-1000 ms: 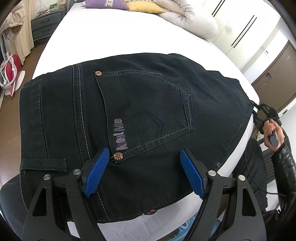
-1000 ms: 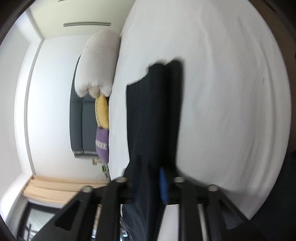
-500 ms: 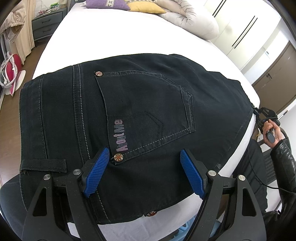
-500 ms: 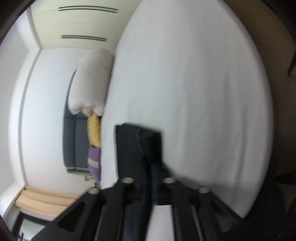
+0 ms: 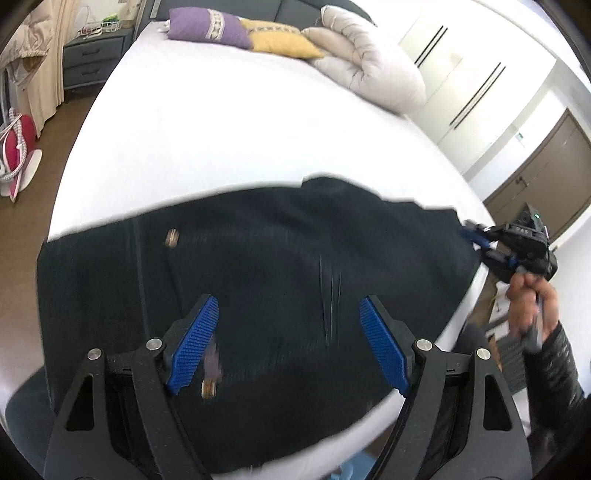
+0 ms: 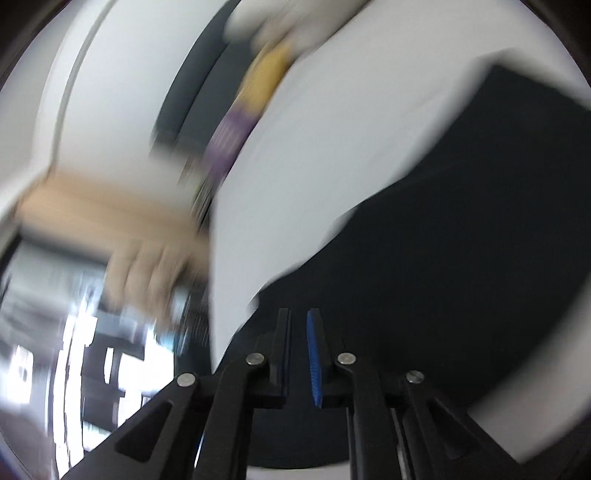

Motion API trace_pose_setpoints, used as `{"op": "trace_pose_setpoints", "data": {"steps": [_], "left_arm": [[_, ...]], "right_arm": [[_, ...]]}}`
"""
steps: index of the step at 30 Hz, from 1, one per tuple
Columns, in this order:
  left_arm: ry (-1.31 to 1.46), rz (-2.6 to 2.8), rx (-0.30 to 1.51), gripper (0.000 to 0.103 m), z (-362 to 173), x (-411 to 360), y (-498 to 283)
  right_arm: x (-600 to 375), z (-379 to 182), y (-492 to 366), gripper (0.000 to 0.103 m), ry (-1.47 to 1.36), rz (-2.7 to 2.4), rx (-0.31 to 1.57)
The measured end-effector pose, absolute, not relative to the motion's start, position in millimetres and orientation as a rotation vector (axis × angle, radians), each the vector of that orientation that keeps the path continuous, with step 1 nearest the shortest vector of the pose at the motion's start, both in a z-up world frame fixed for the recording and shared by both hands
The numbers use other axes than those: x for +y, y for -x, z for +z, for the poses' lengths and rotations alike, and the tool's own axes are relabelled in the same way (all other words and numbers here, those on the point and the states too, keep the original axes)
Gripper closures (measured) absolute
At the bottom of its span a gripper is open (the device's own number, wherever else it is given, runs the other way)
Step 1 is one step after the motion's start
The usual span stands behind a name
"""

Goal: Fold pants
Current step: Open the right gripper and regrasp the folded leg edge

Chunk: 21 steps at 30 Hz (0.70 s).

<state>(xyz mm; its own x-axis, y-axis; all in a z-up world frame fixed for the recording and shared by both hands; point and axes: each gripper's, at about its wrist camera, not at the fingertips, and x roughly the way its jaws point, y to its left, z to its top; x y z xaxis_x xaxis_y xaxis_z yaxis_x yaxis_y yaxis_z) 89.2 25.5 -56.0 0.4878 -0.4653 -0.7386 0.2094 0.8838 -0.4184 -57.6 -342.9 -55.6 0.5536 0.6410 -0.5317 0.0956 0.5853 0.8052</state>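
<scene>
The black jeans (image 5: 277, 280) lie folded flat on the white bed (image 5: 229, 122), back pocket up, blurred by motion. My left gripper (image 5: 288, 332) is open and empty, hovering just above the waist end of the jeans. My right gripper (image 5: 476, 238) shows at the jeans' right edge, its blue fingers pinched on the fabric there. In the right wrist view the right gripper (image 6: 297, 332) has its jaws nearly together with dark cloth between them, and the jeans (image 6: 461, 258) spread out ahead, heavily blurred.
Purple (image 5: 207, 27) and yellow (image 5: 280, 38) pillows and a rolled white duvet (image 5: 373, 70) lie at the bed's head. A grey nightstand (image 5: 94, 62) and red bag (image 5: 20, 146) stand left. Wardrobe doors (image 5: 480, 81) are on the right.
My left gripper has pulled back and up, so the jeans look smaller. My right gripper has swung round fast toward the jeans' right edge, still shut on the cloth.
</scene>
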Motion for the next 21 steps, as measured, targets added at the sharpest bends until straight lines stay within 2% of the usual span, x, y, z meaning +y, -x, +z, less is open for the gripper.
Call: {"op": "trace_pose_setpoints", "data": {"steps": [4,8,10,17,21], "left_arm": [[0.295,-0.408,0.995,0.024,-66.6,21.0,-126.7],[0.256,-0.373,1.073,0.024,-93.8,22.7,-154.5],[0.272,-0.372,1.095,0.025,-108.6,32.8,-159.4],[0.338,-0.427,1.058,0.026,-114.7,51.1,-157.5],[0.334,-0.435,1.052,0.027,-115.0,51.6,-155.2]], "right_arm": [[-232.8,-80.7,-1.5,0.092,-0.808,0.556,1.147],[-206.9,-126.4,-50.3,0.092,-0.867,0.545,1.249],[-222.8,-143.0,-63.2,0.103,-0.909,0.487,1.253],[-364.4,-160.6,-58.7,0.103,-1.165,0.227,1.009],[-455.8,-146.6,-39.0,0.103,-1.146,-0.026,0.855]]}}
